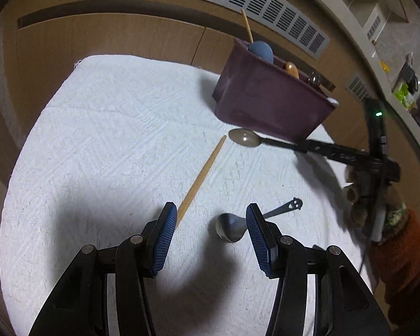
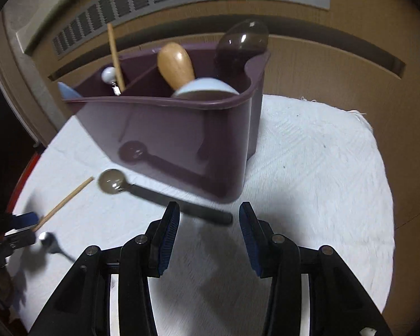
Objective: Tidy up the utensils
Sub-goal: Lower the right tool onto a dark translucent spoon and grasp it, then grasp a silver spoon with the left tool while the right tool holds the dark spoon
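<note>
A purple utensil caddy point(image 1: 268, 100) point(image 2: 182, 134) stands on the white cloth and holds several utensils. A wooden chopstick point(image 1: 201, 180) point(image 2: 64, 201) lies on the cloth. A black-handled spoon with a clear bowl point(image 1: 245, 137) point(image 2: 113, 182) lies in front of the caddy. A metal spoon point(image 1: 231, 226) point(image 2: 46, 238) lies by my left gripper point(image 1: 211, 215), which is open above the cloth between chopstick and metal spoon. My right gripper point(image 2: 208, 215) is open, its fingers on either side of the black spoon's handle end point(image 2: 218, 215).
The white cloth point(image 1: 112, 140) point(image 2: 322, 182) covers a small table with wooden panels and a vent grille behind. My left gripper shows at the left edge of the right wrist view point(image 2: 22, 221). The right gripper's body shows in the left wrist view point(image 1: 336, 154).
</note>
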